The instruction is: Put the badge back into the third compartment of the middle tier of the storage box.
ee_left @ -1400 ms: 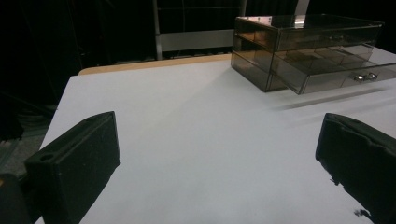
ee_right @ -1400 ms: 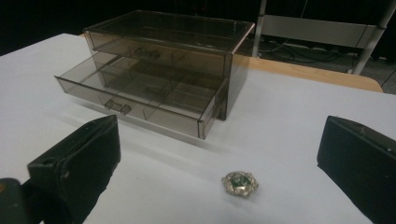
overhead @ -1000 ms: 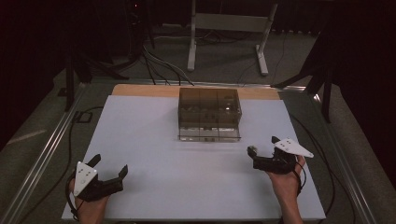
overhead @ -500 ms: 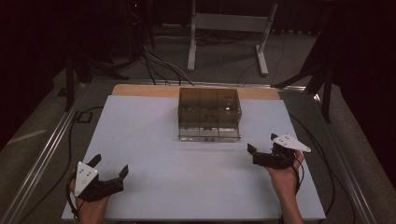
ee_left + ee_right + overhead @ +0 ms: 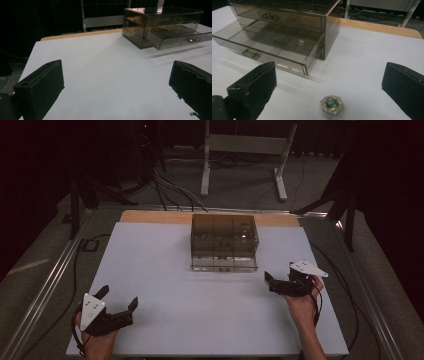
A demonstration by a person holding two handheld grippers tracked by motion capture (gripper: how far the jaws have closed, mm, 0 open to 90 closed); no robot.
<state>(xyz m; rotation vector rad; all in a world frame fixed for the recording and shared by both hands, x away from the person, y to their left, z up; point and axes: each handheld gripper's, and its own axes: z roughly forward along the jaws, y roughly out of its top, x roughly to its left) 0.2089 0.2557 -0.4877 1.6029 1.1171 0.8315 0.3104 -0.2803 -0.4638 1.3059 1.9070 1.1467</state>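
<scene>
A smoky clear drawer box (image 5: 223,242) stands at the middle back of the white table (image 5: 165,265). Its lower drawer (image 5: 269,52) is pulled out, and the upper one is closed. A small gold brooch with a green centre (image 5: 331,105) lies flat on the table in front of the box's right corner. My right gripper (image 5: 329,85) is open just above and short of the brooch, one jaw on each side of it, touching nothing. My left gripper (image 5: 118,296) rests open at the near left of the table, far from the box (image 5: 162,25), with nothing between its jaws.
A wooden board edge (image 5: 150,216) runs along the back of the table. Behind it stand a white metal stand (image 5: 245,150) and dark tripod legs (image 5: 340,205). Cables (image 5: 170,190) trail on the floor, and a metal rail (image 5: 45,285) runs down the left side.
My right gripper has moved a little forward, toward the drawer box. The left gripper has stayed where it was.
</scene>
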